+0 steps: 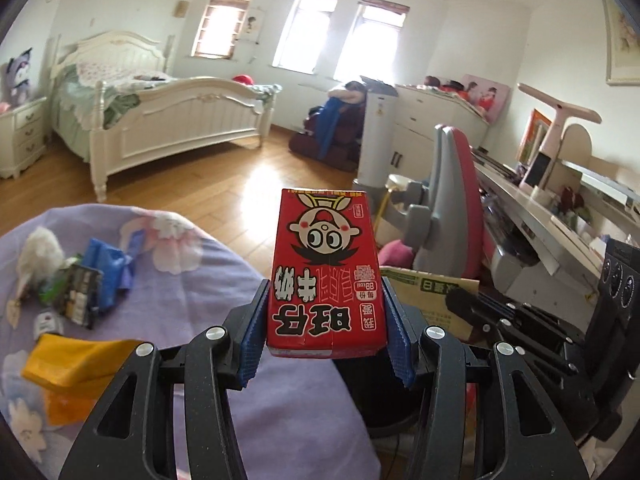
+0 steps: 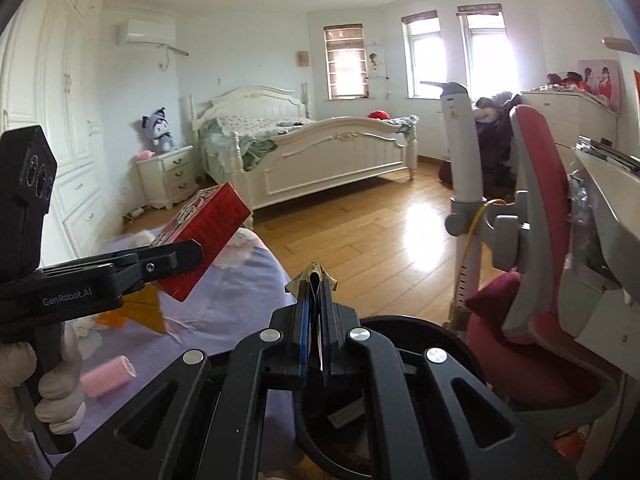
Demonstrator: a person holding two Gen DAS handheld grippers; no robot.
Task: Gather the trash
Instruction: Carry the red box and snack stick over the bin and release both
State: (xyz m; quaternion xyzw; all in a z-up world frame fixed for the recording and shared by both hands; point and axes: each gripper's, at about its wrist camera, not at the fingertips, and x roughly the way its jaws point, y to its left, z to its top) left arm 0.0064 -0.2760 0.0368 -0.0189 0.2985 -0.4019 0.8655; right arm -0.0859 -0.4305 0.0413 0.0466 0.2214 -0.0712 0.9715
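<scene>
My left gripper (image 1: 326, 296) is shut on a red milk carton (image 1: 326, 272), which its blue pads squeeze from both sides. From the right wrist view, the carton (image 2: 204, 232) tilts up in that gripper (image 2: 180, 258), held by a gloved hand (image 2: 60, 392). My right gripper (image 2: 315, 292) is shut on a thin golden wrapper (image 2: 314, 274) above a black round bin (image 2: 444, 340). On the purple bedspread (image 1: 224, 272) lie a white tissue (image 1: 40, 252), a blue wrapper (image 1: 106, 268), a dark packet (image 1: 80, 300) and an orange wrapper (image 1: 72, 364).
A pink roll (image 2: 108, 376) lies on the bedspread near the hand. A pink and grey chair (image 2: 532, 208) and a cluttered desk (image 1: 560, 216) stand to the right. A white bed (image 2: 320, 148) and wooden floor (image 2: 360, 232) lie beyond.
</scene>
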